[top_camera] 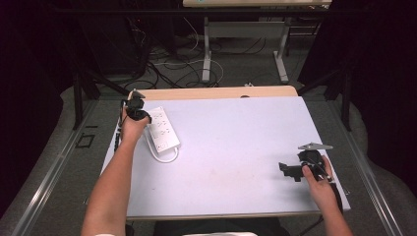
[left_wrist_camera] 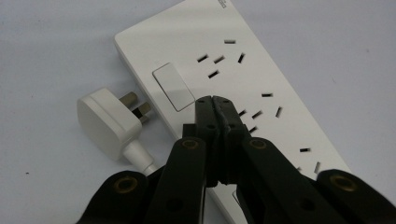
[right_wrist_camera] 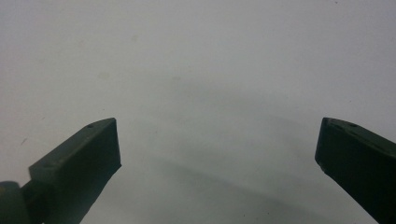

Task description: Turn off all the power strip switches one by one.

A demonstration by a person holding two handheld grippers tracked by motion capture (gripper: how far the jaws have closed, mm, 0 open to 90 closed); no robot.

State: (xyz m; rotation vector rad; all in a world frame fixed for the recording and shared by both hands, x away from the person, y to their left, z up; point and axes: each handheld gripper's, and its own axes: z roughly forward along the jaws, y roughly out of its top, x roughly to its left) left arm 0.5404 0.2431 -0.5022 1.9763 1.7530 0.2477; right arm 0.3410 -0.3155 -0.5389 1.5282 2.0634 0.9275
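While the left hand-held gripper [left_wrist_camera: 215,99], jaws together, nears the power strip's [left_wrist_camera: 261,84] switch [left_wrist_camera: 173,87], pressing seems next; the right hand-held gripper [right_wrist_camera: 219,140] rests apart.

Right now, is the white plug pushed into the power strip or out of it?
Out. The white plug lies on the table beside the power strip, its metal pins bare and pointing at the strip's side, not in any socket.
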